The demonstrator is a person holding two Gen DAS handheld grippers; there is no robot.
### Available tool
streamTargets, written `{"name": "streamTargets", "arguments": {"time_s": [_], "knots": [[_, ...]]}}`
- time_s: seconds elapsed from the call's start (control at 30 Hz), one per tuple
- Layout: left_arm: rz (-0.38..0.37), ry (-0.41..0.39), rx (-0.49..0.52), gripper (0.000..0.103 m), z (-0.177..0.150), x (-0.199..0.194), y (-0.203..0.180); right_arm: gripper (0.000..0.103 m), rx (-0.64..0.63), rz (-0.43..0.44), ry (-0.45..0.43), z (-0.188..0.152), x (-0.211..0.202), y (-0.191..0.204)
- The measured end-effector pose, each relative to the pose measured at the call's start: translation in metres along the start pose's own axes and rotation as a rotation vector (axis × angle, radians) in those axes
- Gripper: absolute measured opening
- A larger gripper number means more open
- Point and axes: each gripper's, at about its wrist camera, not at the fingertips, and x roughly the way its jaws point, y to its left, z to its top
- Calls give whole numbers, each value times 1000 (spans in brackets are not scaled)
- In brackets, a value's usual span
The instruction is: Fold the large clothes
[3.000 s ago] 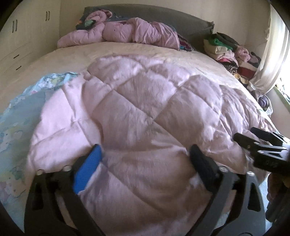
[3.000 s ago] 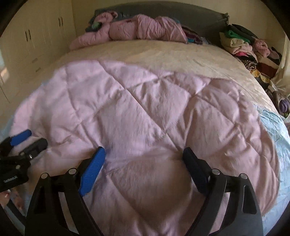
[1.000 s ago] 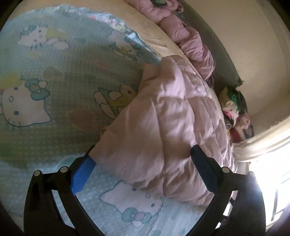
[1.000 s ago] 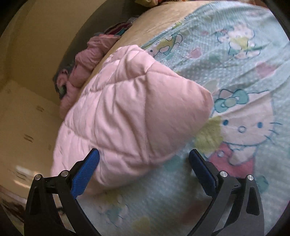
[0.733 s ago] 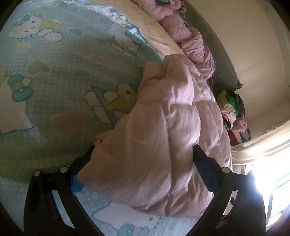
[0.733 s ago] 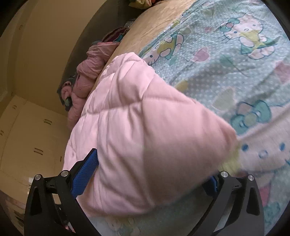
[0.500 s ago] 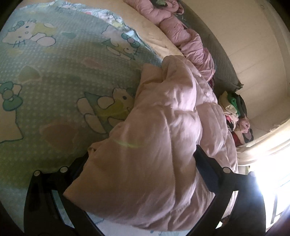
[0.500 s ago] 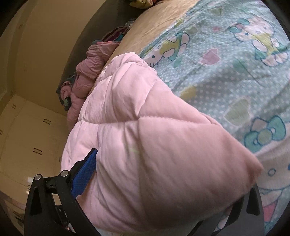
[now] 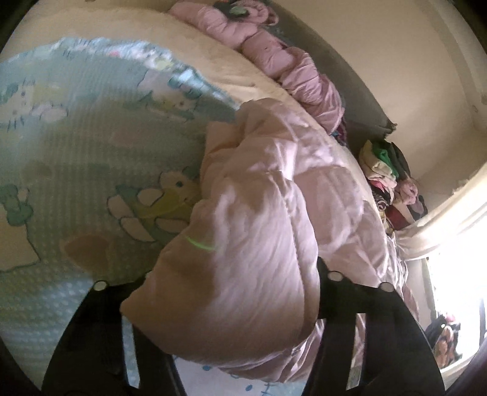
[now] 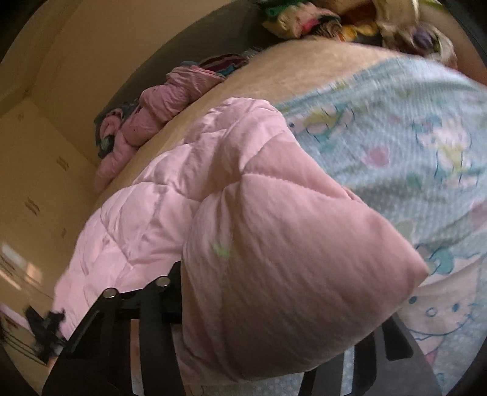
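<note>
Pink quilted padding of the jacket [image 9: 261,213] filled both views: its folded bulk lay across the cartoon-print sheet [image 9: 76,137], one end corner inside each tool, the rest stretching away between them. The left gripper [image 9: 225,292] and the right gripper [image 10: 274,289] were both closing, half wide, with a thick corner between the jaws. Each hand sat at its own end, so the coming fold would probably turn on carrying both corners together across the long axis.

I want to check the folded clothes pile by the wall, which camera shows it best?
The left wrist view: the clothes pile sits clear and sharp beside the bed's far corner. The right wrist view catches it only at the top edge, blurred and cropped.
</note>
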Motion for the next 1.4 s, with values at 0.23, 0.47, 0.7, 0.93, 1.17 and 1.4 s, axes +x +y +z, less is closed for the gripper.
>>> {"name": "streamTargets", "arguments": {"time_s": [0.23,0.47,0.7,0.93,1.17,1.4], "knots": [[-6,-65,107,38,7,-32,-28,34,-235,-34,-55,-6,-29,43],[5,-129,209,37,5,-72,-47,32,-424,-3,-131,-27,-79,93],[-1,-155,211,37,-9,-108,-38,32,-453,51,-157,-51,-119,111],[-5,-159,221,37,-23,-123,-31,32,-434,64,-158,-63,-137,107],[-2,-164,222,37,-33,-134,-20,32,-412,69,-161,-71,-146,112],[12,-172,258,37,-39,-142,-22,32,-385,68,-168,-75,-149,107]]}}
